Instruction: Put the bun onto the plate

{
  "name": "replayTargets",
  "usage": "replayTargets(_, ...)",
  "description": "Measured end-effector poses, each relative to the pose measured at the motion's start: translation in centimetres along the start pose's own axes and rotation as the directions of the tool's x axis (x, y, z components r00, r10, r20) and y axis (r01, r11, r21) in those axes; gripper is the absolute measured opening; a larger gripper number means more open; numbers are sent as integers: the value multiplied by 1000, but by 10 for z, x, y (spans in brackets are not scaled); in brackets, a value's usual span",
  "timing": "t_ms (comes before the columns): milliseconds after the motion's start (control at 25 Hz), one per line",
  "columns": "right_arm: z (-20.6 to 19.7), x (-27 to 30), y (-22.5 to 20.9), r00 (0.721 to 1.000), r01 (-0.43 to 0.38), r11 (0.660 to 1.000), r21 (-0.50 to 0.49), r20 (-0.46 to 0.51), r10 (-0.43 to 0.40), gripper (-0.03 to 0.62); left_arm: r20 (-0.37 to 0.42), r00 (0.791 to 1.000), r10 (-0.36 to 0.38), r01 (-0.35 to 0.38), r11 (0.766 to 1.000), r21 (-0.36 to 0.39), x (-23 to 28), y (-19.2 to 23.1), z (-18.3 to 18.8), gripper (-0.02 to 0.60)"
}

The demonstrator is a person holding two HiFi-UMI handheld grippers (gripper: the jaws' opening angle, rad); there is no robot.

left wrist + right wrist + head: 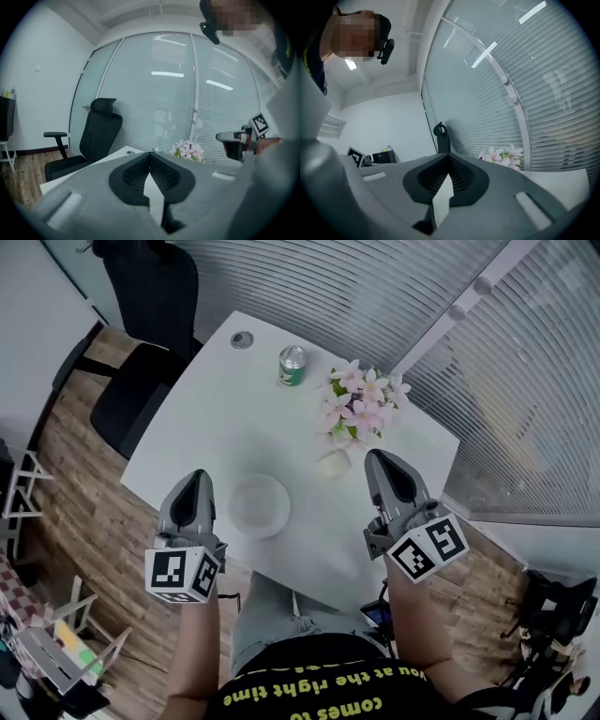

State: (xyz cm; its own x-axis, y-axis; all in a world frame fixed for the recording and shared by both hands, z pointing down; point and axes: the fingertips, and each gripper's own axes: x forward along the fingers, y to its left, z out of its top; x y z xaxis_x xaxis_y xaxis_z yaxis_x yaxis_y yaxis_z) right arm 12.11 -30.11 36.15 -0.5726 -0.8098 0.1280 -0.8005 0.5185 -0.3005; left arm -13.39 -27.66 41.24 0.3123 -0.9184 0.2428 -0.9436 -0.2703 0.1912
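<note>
Black shirt [309, 690], yellow lettering: bottom edge of the head view.

Left tool [195, 479]: grey moulded shell, ribbed black pads, marker cube at the rear. Jaws closed tip to tip, nothing held. Lower left of centre, over the near edge of the desk [216, 427].

Right tool [386, 460]: same build. Jaws fully closed, empty. Right of centre.

Desk: white, smooth, matte, with rounded corners.

Plate [260, 505]: round, white, shallow, bare. Centre of frame, between the two tools.

Bun [330, 465]: small pale cream rounded lump, up and right of the plate and apart from it, just below the flowers [361, 399], near the right tool's tip. Surface detail is too small to tell. Judged light, soft and easily dented, so take it low across its widest sides with a gentle squeeze. Either tool must open first.

Flowers: pink and white, clustered petals.

Can [292, 366]: green cylinder, metal top, upper centre.

Chair [141, 381]: black office type, upper left.
</note>
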Motion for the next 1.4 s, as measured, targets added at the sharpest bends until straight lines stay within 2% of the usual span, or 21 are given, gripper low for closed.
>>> replayTargets(720,-82,28,-28,983,20,999,-49,-180,-28,5,-69,998,-13,12,1000,-12,19,-5,-25,0)
replayTargets(1080,-130,43,-48,954,41,991,-126,-288,-77,6,-89,996,-2,1,1000,-13,22,-1,-35,0)
replayTargets(1400,-162,52,-58,932,51,990,-128,-351,-93,46,-97,995,-9,6,999,-31,24,-3,-39,1)
